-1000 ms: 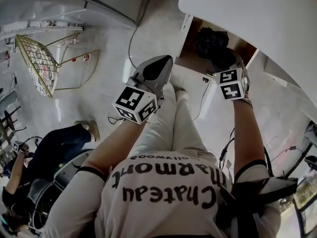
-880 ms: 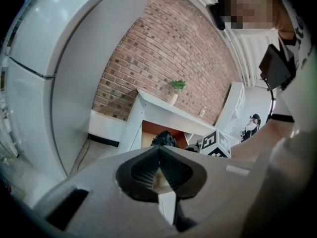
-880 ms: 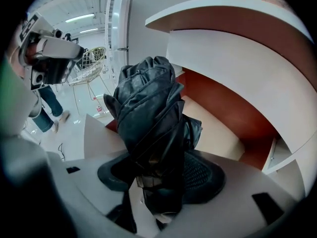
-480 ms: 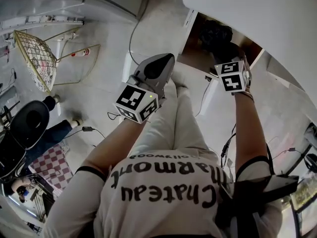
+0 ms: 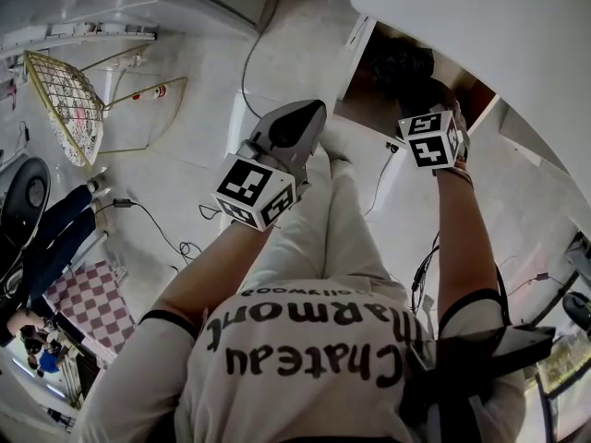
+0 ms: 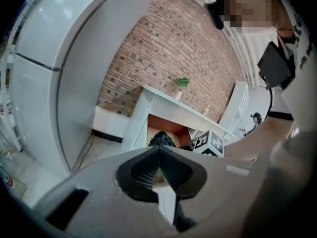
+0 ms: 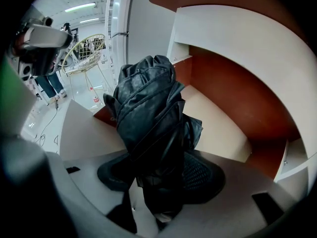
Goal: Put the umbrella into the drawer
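A folded black umbrella (image 7: 148,113) sticks up between the jaws of my right gripper (image 7: 161,182), which is shut on its lower end. It hangs over the open drawer (image 7: 218,128), which has a beige floor and red-brown walls. In the head view the umbrella (image 5: 402,63) sits in the drawer opening (image 5: 365,109) under the white tabletop, with my right gripper (image 5: 417,95) just behind it. My left gripper (image 5: 309,113) is held out over the floor, left of the drawer, shut on nothing. In the left gripper view its pads (image 6: 171,170) meet, and the umbrella (image 6: 161,139) shows beyond them.
The white tabletop (image 5: 489,44) overhangs the drawer. A wire chair (image 5: 69,109) stands at the far left, with cables (image 5: 175,238) trailing on the floor. A person in dark trousers (image 5: 46,238) is at the left edge. A white fridge (image 6: 39,83) fills the left of the left gripper view.
My right gripper has carried the umbrella a little farther toward the drawer opening. The person at the left has shifted along the floor. My left gripper has barely moved.
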### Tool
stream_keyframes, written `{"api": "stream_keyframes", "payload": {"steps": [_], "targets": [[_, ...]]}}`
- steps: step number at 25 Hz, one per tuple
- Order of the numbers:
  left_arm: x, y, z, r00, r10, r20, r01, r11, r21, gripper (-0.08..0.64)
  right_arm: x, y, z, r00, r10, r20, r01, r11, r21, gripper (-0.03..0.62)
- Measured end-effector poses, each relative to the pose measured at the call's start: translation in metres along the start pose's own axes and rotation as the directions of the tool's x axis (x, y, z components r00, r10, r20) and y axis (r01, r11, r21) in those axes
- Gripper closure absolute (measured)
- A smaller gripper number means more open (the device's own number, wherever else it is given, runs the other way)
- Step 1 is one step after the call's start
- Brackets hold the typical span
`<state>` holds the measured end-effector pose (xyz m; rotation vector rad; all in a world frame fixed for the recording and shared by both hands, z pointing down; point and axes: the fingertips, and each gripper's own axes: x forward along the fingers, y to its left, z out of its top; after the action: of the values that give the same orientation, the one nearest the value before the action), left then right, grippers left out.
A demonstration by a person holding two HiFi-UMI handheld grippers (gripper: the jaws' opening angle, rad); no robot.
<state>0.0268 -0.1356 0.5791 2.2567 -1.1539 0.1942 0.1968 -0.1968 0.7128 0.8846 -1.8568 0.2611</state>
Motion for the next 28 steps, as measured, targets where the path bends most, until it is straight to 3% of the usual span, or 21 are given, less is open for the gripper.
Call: {"api": "stream_keyframes", "payload": {"steps": [28], "targets": [[0.008, 0.007, -0.013, 1.000, 0.008, -0.012, -0.008, 1.000, -0.018, 0.545, 0.027, -0.007, -0.005, 0.999, 0.011, -0.037, -0.010, 0.999, 0.034, 0.342]]}}
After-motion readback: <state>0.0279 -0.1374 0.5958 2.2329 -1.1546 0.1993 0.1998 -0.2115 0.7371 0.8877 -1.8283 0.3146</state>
